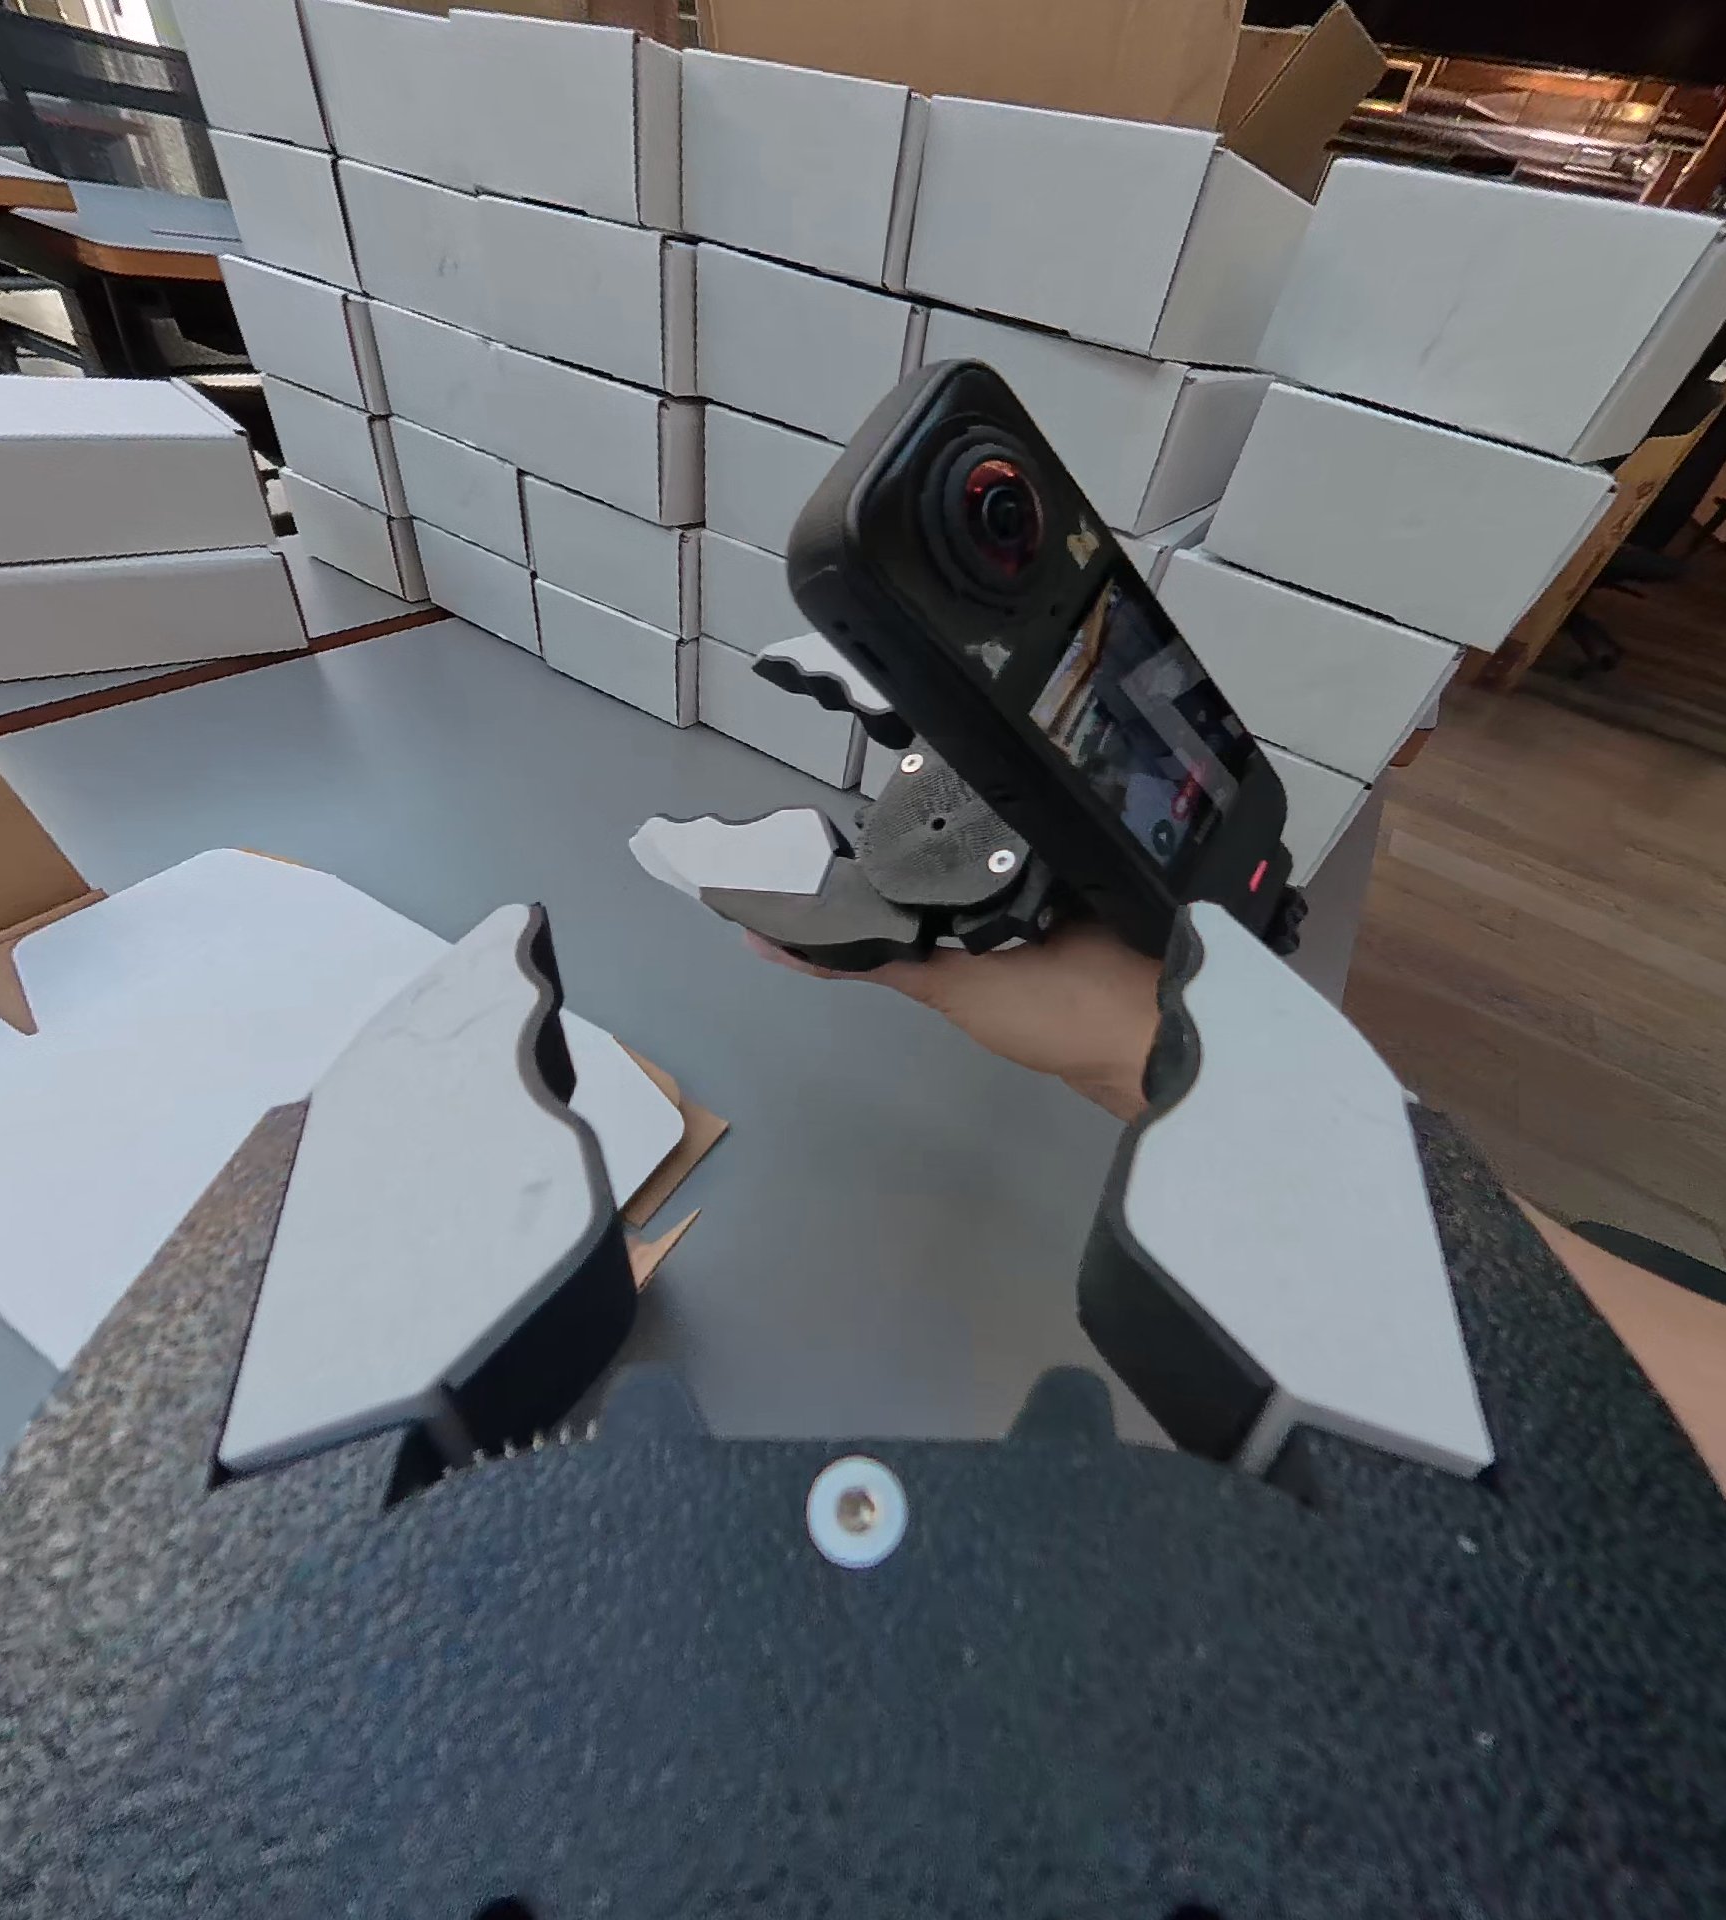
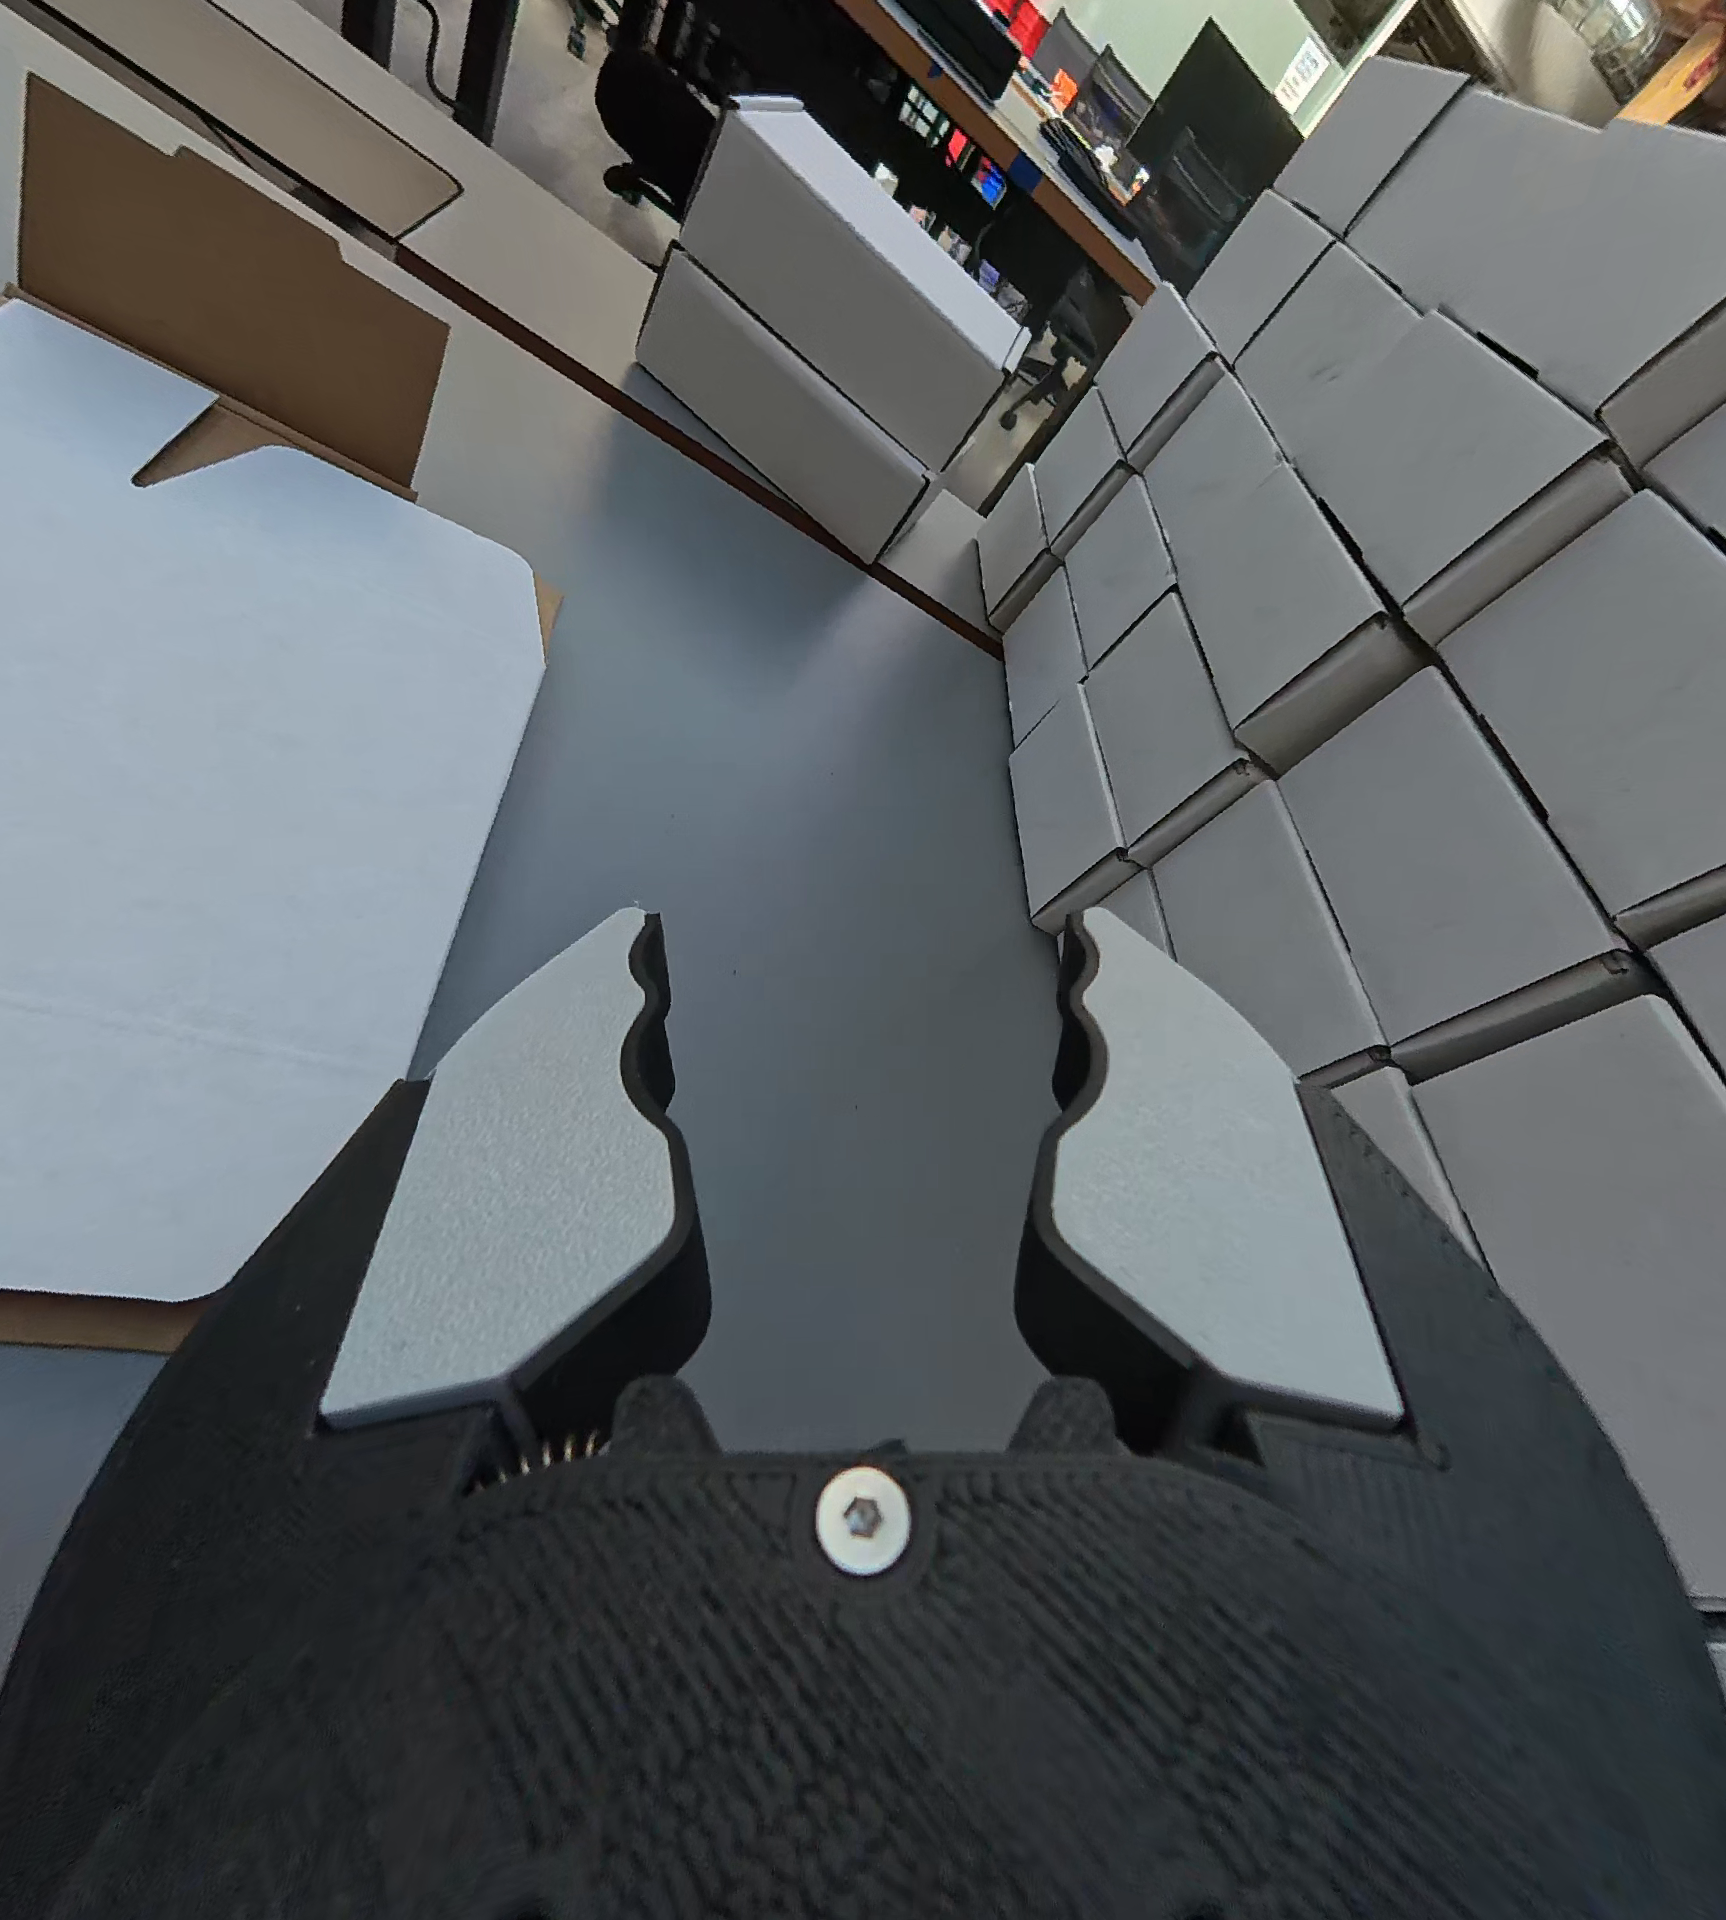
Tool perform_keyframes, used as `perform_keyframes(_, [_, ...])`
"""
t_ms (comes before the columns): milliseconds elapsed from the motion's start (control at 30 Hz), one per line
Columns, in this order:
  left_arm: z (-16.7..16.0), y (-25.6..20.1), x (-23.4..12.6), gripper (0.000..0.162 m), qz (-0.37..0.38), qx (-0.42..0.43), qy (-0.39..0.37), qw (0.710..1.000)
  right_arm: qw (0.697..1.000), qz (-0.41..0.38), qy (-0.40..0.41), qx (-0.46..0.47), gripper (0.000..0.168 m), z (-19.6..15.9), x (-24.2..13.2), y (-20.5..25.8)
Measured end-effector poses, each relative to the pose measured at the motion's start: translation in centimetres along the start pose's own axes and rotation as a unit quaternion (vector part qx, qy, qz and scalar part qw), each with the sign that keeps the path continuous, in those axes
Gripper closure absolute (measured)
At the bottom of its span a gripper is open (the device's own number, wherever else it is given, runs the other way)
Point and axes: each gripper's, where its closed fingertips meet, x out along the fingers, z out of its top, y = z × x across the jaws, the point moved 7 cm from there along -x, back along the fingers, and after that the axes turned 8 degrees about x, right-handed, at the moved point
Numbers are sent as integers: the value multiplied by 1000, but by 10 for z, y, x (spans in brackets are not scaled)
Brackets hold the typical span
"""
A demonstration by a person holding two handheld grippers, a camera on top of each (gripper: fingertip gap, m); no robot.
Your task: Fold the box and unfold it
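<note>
A flat, unfolded white cardboard box (image 1: 163, 997) lies on the grey table, left of my left gripper (image 1: 859, 935); it also shows at the left in the right wrist view (image 2: 194, 810). My left gripper is open and empty above the bare table. My right gripper (image 2: 859, 925) is open and empty, hovering over the table between the flat box and the stacked boxes. It also shows in the left wrist view (image 1: 734, 758), held in a hand with its camera (image 1: 1035, 634) facing me, its jaws apart.
A wall of folded white boxes (image 1: 786, 343) stands at the back of the grey table (image 1: 838, 1195); it also shows in the right wrist view (image 2: 1461, 727). Two more white boxes (image 1: 80, 530) sit at far left. Brown cardboard (image 2: 215, 281) lies beyond the flat box.
</note>
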Motion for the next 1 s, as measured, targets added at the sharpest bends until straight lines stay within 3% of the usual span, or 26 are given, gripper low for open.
perform_keyframes(267, [2,19,-6,56,27,-14,-3,1000,1000,4,-1,11,96,-4,-1,-4])
perform_keyframes(1000, [-3,20,-6,58,31,-10,7,999,1000,14,-4,15,96,-7,-2,0])
